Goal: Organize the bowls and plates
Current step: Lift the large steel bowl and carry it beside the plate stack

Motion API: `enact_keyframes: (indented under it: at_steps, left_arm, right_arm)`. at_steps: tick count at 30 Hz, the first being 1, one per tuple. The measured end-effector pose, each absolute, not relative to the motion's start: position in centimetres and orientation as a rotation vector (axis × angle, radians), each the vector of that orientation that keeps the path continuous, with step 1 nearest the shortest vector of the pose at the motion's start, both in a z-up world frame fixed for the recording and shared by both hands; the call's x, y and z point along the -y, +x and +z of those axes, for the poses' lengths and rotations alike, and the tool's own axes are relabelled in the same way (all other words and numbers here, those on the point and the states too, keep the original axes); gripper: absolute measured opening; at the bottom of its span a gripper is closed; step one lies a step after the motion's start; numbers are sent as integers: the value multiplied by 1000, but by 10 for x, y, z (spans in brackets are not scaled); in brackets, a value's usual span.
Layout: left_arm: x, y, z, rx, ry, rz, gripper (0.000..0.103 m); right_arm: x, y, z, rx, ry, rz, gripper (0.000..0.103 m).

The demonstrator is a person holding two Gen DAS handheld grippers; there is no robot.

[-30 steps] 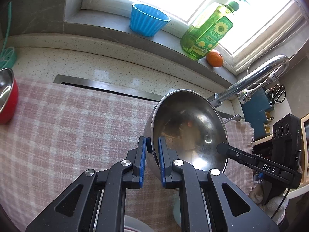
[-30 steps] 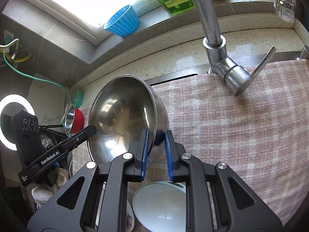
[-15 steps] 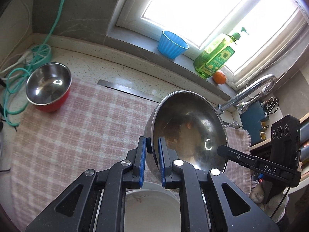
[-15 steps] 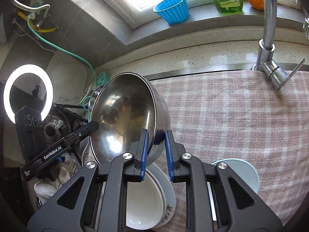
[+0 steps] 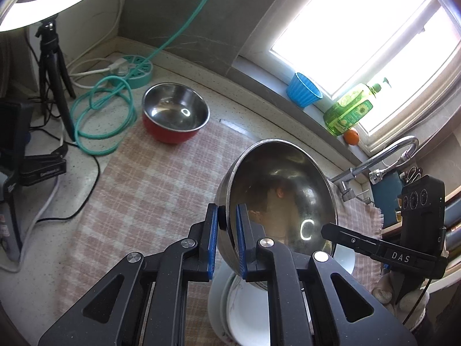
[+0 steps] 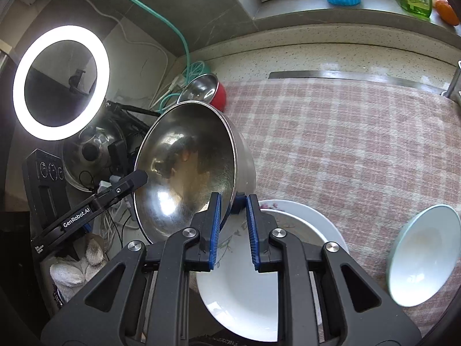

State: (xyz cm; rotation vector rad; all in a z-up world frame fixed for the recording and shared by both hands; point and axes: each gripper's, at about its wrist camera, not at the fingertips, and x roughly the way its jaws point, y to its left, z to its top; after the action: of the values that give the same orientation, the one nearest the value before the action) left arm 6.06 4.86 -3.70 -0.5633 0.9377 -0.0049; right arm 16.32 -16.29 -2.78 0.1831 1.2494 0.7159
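A large steel bowl (image 5: 282, 199) (image 6: 187, 167) hangs in the air over the pink checked cloth (image 5: 149, 190) (image 6: 345, 150), held by its rim from both sides. My left gripper (image 5: 226, 239) is shut on the near-left rim; my right gripper (image 6: 233, 225) is shut on the opposite rim. Below the bowl lie stacked white plates (image 6: 259, 274) (image 5: 247, 311). A small red bowl with a steel inside (image 5: 175, 115) (image 6: 207, 90) stands at the cloth's far left corner. A pale white-green bowl (image 6: 420, 253) sits to the right of the plates.
A ring light (image 6: 60, 83) on a tripod (image 5: 54, 66), a teal hose (image 5: 106, 109) and cables crowd the left counter. A pot lid (image 6: 92, 150) lies there too. The window sill holds a blue cup (image 5: 302, 89), a green soap bottle (image 5: 351, 109) and an orange (image 5: 352, 137). The tap (image 5: 380, 158) is right.
Both grippers carried the steel bowl to the left across the cloth. The red bowl, ring light and stacked plates came into view; the tap slid away to the right.
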Motion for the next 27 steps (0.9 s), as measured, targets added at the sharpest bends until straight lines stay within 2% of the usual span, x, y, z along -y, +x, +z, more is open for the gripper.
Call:
enact_keyframes:
  at_steps: [16, 27]
  left_arm:
    - [-114, -12, -71, -990, -635, 147, 11]
    - [-128, -31, -96, -1041, -657, 181, 11]
  right_arm:
    - [72, 125, -67, -1345, 42, 834, 18]
    - [51, 112, -94, -1404, -21, 841, 18]
